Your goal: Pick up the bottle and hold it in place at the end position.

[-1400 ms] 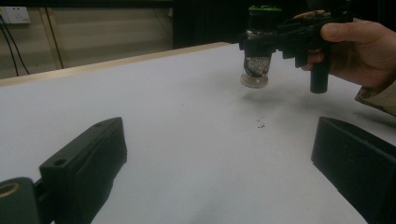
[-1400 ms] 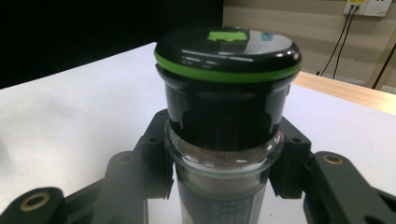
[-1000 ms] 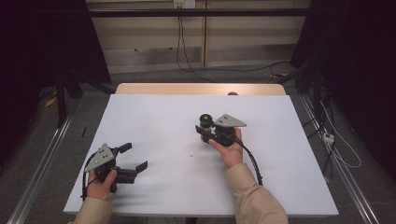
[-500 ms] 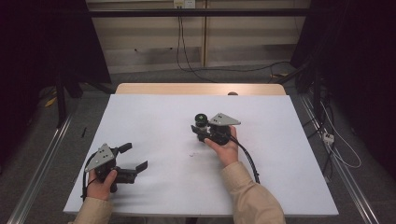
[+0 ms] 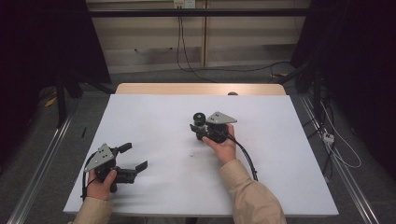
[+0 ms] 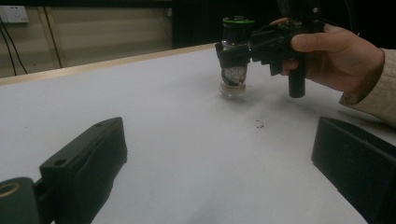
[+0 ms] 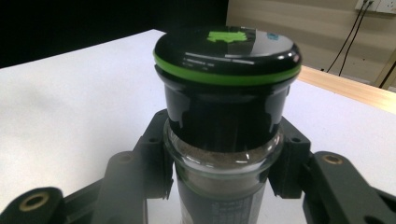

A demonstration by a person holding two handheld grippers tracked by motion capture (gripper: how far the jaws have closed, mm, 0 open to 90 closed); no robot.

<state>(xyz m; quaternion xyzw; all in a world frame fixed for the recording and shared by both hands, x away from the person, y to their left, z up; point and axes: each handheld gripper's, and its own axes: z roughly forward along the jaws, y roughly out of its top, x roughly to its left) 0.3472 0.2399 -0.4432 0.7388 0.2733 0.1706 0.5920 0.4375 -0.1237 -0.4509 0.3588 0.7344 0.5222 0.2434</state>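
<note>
Jar (image 7: pixel 224 140), glass with a green-ringed black lid, is held upright on the worktop (image 5: pixel 289 154), clamped below the lid by the right gripper (image 5: pixel 201 130), probably to steady it. Well left of the jar, the left gripper (image 5: pixel 133 157) rests with jaws apart.

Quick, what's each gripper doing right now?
Left gripper: open, holding nothing, resting on the table.
Right gripper: closed on the jar, which stands upright.
</note>
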